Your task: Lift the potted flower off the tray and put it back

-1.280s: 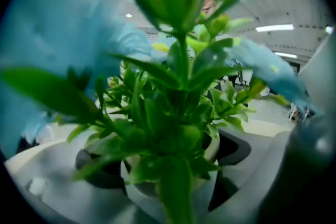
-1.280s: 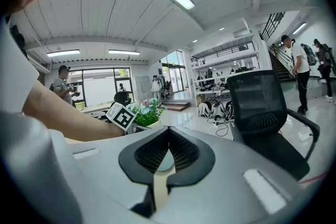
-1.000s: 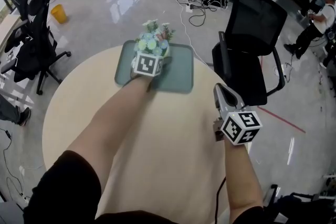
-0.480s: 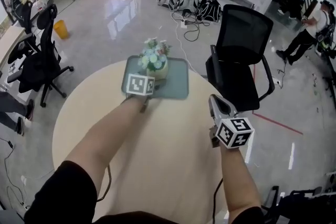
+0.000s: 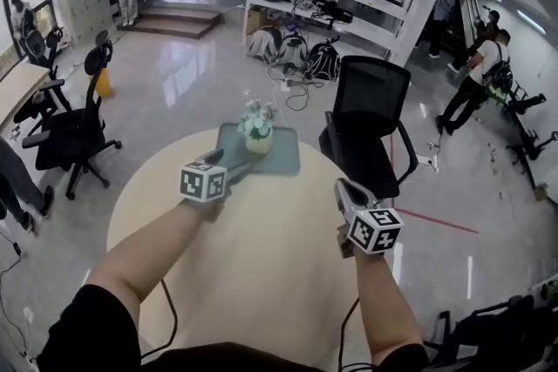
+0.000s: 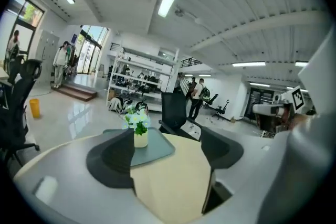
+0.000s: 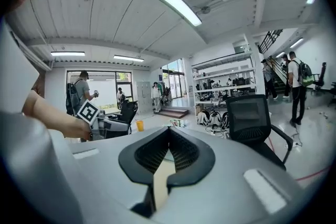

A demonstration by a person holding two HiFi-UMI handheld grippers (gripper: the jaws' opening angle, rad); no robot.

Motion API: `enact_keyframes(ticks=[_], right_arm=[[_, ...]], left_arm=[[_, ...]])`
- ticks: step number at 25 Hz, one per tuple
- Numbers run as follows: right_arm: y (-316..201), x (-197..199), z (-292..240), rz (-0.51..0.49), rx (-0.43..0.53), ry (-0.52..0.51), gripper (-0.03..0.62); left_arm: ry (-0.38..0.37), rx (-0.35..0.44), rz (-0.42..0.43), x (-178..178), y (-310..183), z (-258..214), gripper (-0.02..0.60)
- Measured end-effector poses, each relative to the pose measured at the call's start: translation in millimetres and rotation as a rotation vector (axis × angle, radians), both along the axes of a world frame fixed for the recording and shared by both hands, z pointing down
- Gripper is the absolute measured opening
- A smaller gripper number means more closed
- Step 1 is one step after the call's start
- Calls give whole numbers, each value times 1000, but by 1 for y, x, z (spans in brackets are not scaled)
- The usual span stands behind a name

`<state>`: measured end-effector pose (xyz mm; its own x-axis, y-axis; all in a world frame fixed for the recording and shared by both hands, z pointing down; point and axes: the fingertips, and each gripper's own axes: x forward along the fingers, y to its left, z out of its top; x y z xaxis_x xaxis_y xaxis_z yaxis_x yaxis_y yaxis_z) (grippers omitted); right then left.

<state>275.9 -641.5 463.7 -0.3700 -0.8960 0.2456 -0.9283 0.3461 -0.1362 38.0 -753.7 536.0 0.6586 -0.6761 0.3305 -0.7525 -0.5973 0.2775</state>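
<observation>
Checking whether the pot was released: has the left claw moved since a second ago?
Yes. The left claw has pulled back off the tray toward the person, away from the potted flower; its jaws are closing on nothing.

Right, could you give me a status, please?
Left gripper empty, jaws closing, clear of potted flower. Right gripper shut, empty. Flower upright on tray. Nothing in the way.

Black short sleeves point(image 5: 105, 314); the grey left gripper point(image 5: 237, 170), its jaws closing empty, and right gripper point(image 5: 343, 189) each bear a black-and-white marker cube point(image 5: 203, 181), black fingers point(image 6: 107, 160) and a cable point(image 5: 341, 334).
</observation>
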Motion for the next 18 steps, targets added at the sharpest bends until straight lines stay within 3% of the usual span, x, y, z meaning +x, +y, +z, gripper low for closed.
enact_keyframes(ticks=[5, 10, 14, 18], right_arm=[[89, -38, -43, 12, 30, -16, 15], [165, -80, -92, -12, 76, -7, 15], [230, -115, -124, -46, 101, -12, 15], [290, -128, -156, -69, 116, -40, 14]], left_arm=[[88, 118, 32, -64, 111, -82, 243], [63, 230, 53, -120, 207, -145, 144], [81, 280, 103, -150, 289, -185, 123], [146, 305, 123, -166, 364, -217, 102]])
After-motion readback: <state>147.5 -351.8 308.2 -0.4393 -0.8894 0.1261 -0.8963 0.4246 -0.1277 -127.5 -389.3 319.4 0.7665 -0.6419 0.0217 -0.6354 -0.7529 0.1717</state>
